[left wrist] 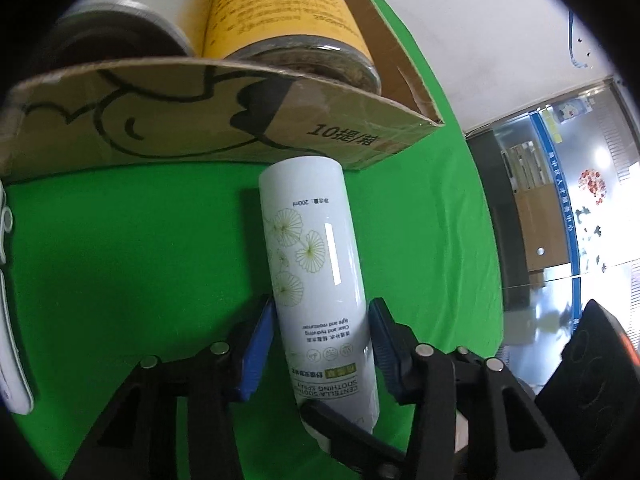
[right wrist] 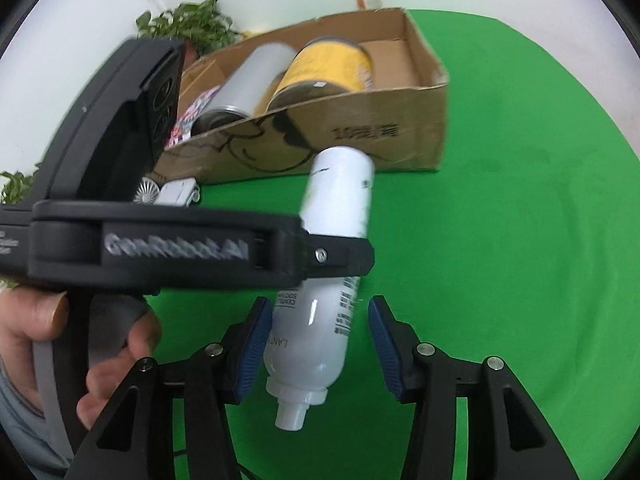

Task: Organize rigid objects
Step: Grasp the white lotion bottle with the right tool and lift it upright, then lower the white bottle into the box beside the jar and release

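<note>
The left tongs (right wrist: 340, 256) clamp a white spray bottle (right wrist: 340, 208) above the green bench (right wrist: 520, 240). The right tongs (right wrist: 320, 344) gape wide around its neck end. Beyond lies a cardboard box (right wrist: 360, 136) holding a yellow-labelled jar (right wrist: 332, 68) and a silver can (right wrist: 248, 80).

White bottle (left wrist: 316, 276) with pale yellow leaf outlines; beyond the claw, a brown box (left wrist: 224, 108) with black doodles, holding a yellow-labelled jar (left wrist: 280, 12); green table (left wrist: 140, 260).

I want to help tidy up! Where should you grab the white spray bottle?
Grab the white spray bottle around its straight round middle, coming from the nozzle end with one pad on each side. The neck is narrow and could slip; the body is smooth and even.
</note>
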The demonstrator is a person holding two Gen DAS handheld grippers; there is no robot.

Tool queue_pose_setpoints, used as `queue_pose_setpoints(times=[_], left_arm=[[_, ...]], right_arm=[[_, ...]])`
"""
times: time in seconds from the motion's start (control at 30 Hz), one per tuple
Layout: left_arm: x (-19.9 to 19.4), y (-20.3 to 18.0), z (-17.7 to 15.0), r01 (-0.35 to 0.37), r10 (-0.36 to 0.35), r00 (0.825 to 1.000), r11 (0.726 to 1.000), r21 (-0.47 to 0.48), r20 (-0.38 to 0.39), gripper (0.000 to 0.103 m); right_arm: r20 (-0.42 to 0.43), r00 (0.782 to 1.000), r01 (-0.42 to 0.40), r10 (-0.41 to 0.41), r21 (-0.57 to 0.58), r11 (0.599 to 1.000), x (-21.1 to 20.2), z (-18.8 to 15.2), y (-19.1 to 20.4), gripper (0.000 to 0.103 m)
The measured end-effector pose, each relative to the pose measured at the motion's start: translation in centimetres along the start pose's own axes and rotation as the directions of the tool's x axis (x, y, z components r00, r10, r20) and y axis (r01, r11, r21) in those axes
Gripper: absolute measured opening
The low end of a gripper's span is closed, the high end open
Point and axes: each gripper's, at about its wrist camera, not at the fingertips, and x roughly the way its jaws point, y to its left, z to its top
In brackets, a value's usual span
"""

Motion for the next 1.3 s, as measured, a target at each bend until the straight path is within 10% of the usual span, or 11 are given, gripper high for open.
queue_pose_setpoints(times=[0.47,1.3], left_arm=[[-6.4,-3.1,0.5,-0.007,-0.014,0.984,0.994,0.113,0.177,0.045],[-9.6,-7.7,10.3,-0.121,0.044,0.947,0.966,0.227,0.318,0.043]], right_arm=[[0.148,0.987,0.079,-0.067,-0.079,0.994,-4.0,1.7,3.3,0.045],[0.250,0.967,0.054,-0.038,-0.059,0.997,-6.9,18.3,0.8,0.041]])
